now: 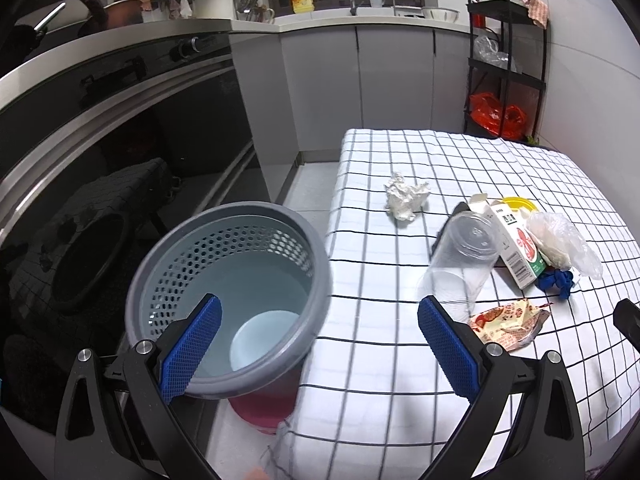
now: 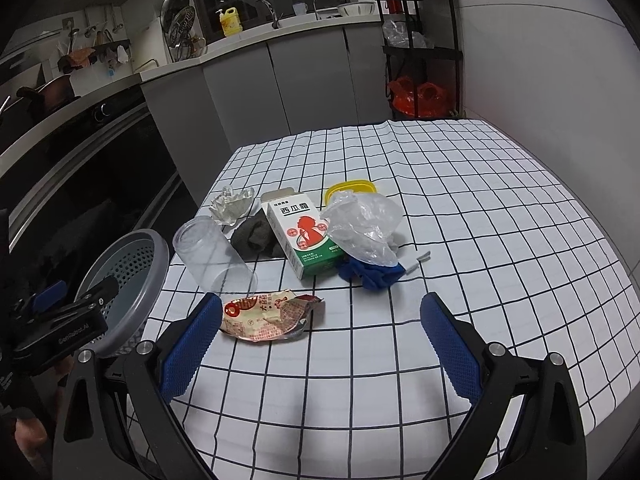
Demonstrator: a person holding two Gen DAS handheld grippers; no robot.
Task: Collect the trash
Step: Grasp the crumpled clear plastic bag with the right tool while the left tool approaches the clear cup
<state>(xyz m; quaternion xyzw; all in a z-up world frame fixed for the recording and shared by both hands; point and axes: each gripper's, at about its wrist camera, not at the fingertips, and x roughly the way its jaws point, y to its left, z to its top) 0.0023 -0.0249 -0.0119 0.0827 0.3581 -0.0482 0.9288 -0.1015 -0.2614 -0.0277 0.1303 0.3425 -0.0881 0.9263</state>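
Observation:
A grey perforated trash basket (image 1: 168,280) (image 2: 156,280) stands at the table's left edge. On the checked tablecloth (image 2: 460,208) lie a crumpled white tissue (image 1: 406,197) (image 2: 232,206), a clear plastic cup (image 1: 460,258) (image 2: 212,256) on its side, a white and green carton (image 1: 520,250) (image 2: 304,236), a clear plastic bag (image 2: 364,228), a blue cloth (image 2: 376,274), and a red snack wrapper (image 1: 506,322) (image 2: 268,316). My left gripper (image 1: 320,344) is open, one finger over the basket. My right gripper (image 2: 320,344) is open and empty, just short of the wrapper.
A dark cloth (image 2: 252,236) and a yellow lid (image 2: 352,188) lie among the trash. A dark oven front (image 1: 120,152) stands to the left. A black rack (image 2: 420,40) with a red bag stands behind the table. A red object (image 1: 260,412) sits under the basket.

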